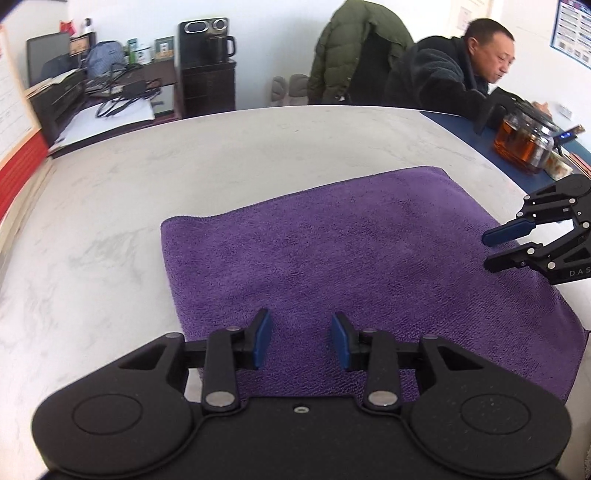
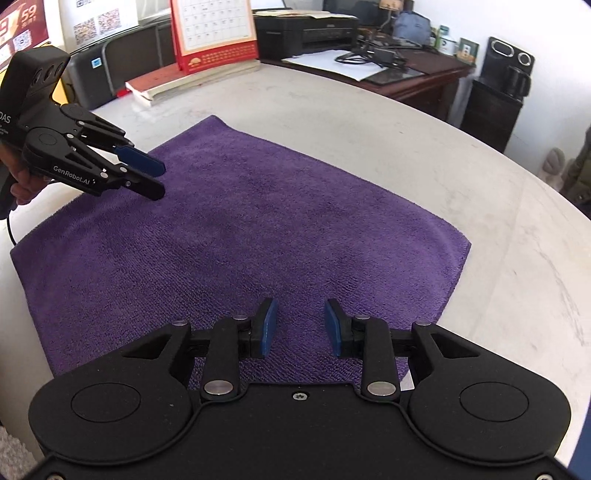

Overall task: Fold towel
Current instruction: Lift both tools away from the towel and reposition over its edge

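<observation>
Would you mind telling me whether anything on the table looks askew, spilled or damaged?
Nothing stands out. The purple towel lies flat and smooth on the marble table, and both grippers hang above it with nothing between their jaws.

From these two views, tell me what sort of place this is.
Probably a small office: a printer and a desk calendar stand beyond the pale table, and a dark wooden desk carries papers and cables.
</observation>
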Action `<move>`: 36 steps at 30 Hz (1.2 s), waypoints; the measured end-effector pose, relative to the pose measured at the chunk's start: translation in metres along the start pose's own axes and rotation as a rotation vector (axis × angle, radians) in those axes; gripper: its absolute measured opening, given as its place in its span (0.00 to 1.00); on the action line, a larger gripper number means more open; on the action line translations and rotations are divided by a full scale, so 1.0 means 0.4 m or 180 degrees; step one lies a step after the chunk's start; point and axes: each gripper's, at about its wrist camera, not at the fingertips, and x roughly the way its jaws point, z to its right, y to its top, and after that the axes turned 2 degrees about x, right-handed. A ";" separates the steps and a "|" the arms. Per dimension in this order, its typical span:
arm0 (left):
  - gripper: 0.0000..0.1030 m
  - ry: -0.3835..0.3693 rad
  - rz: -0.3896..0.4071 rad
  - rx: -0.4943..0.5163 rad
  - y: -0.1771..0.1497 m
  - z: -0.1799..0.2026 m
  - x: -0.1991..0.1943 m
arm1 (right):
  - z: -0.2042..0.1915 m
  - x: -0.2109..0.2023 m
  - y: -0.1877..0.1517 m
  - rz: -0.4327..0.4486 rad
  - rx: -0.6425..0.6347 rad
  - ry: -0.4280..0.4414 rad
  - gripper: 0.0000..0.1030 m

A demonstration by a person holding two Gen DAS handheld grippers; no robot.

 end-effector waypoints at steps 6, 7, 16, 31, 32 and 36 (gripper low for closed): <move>0.35 0.0043 0.0090 0.0037 -0.016 0.021 0.004 | 0.029 -0.021 -0.022 0.0010 0.0097 -0.0041 0.28; 0.35 0.0052 0.0111 0.0024 -0.020 0.023 0.003 | 0.027 -0.020 -0.021 0.0013 0.0078 -0.0045 0.29; 0.39 0.0383 0.0196 -0.0314 -0.024 0.061 -0.090 | 0.048 -0.041 -0.022 0.0117 0.0633 0.0157 0.52; 0.74 0.1074 0.0501 -0.1301 -0.112 0.340 -0.374 | 0.143 -0.427 -0.119 0.2015 0.1983 0.1527 1.00; 0.74 0.1136 0.0486 -0.1372 -0.114 0.353 -0.380 | 0.161 -0.423 -0.120 0.1923 0.2042 0.1741 1.00; 0.74 0.1305 0.0383 -0.1507 -0.131 0.386 -0.387 | 0.157 -0.483 -0.136 0.2106 0.1700 0.1623 1.00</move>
